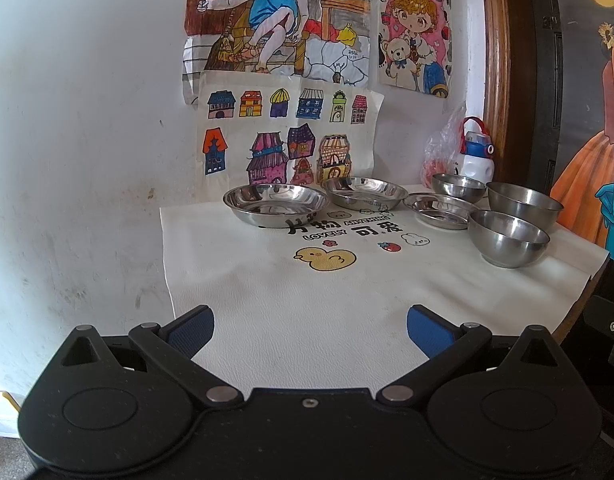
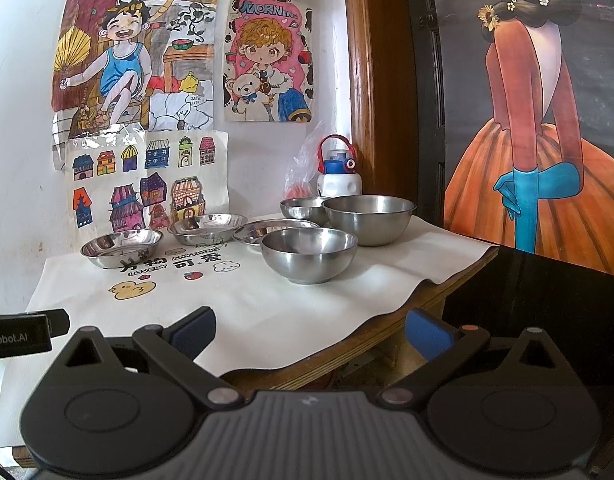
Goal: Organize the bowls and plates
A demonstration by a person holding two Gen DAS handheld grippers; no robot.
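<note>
Three shallow steel plates stand in a row at the back of the white mat: the left plate (image 1: 275, 203) (image 2: 122, 246), the middle plate (image 1: 365, 193) (image 2: 207, 229) and the right plate (image 1: 441, 209) (image 2: 267, 229). To their right are three steel bowls: a near bowl (image 1: 508, 237) (image 2: 309, 253), a larger bowl (image 1: 524, 202) (image 2: 369, 218) and a small back bowl (image 1: 459, 186) (image 2: 303, 207). My left gripper (image 1: 310, 334) is open over the mat's near part, holding nothing. My right gripper (image 2: 311, 334) is open near the table's front right edge, also holding nothing.
A white mat (image 1: 307, 296) with a duck print covers the wooden table (image 2: 363, 346). A small white and blue bottle (image 1: 477, 152) (image 2: 339, 174) and a plastic bag (image 1: 441, 152) stand in the back corner. Drawings hang on the wall behind; a dark door is at the right.
</note>
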